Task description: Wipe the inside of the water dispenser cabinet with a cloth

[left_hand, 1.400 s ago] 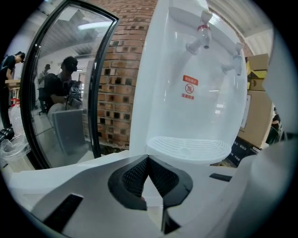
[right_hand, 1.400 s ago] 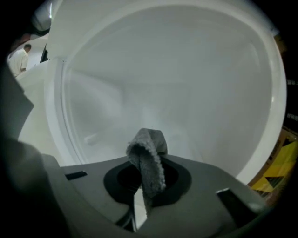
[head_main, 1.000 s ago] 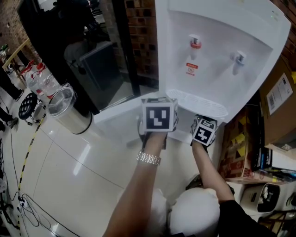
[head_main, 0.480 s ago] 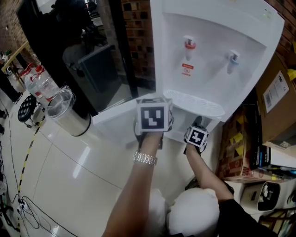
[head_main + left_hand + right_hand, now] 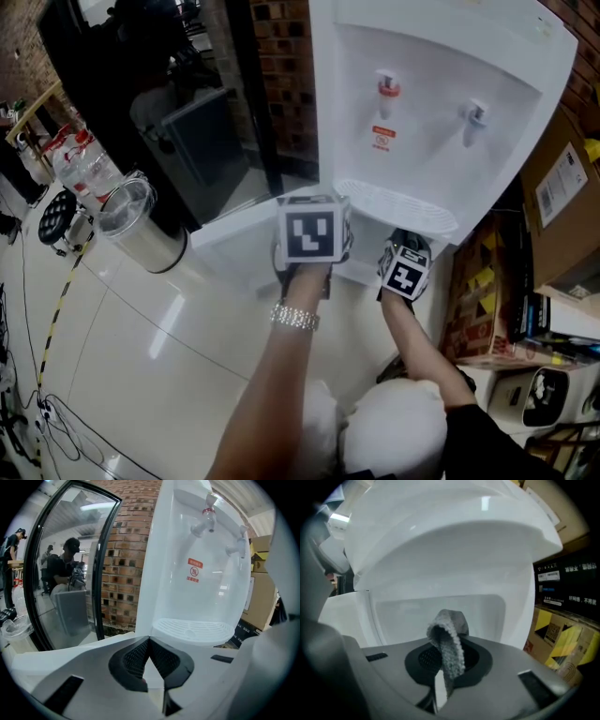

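Glossy pale floor (image 5: 141,347) and a brick wall (image 5: 281,66) frame a white water dispenser (image 5: 441,112), seen from the head view. A metal bin (image 5: 141,230) stands well to the left of the dispenser. Both arms reach to the base of the dispenser. The left claw (image 5: 311,236) sits in front of its lower left corner, where it was half a second ago. The right claw (image 5: 406,270) is at the mouth of the cabinet (image 5: 367,251), under the drip tray (image 5: 398,208). Over the last second it dipped lower and left, and it has now come back up and right. That reads as one short back-and-forth pass, so wiping appears to be under way.

From the left claw's own view, its jaws are closed together with nothing visible between them. Beyond them rise the dispenser's front, the ribbed drip tray and two taps (image 5: 206,520). A black-framed glass door (image 5: 65,573) stands left of the dispenser.

From the right claw's own view, its jaws are clamped on a grey fuzzy cloth (image 5: 449,644), which stands up in a folded loop. Ahead lies the white inner wall of the cabinet. Whether the cloth touches that wall cannot be told. Yellow and black boxes (image 5: 558,634) sit right of the dispenser.
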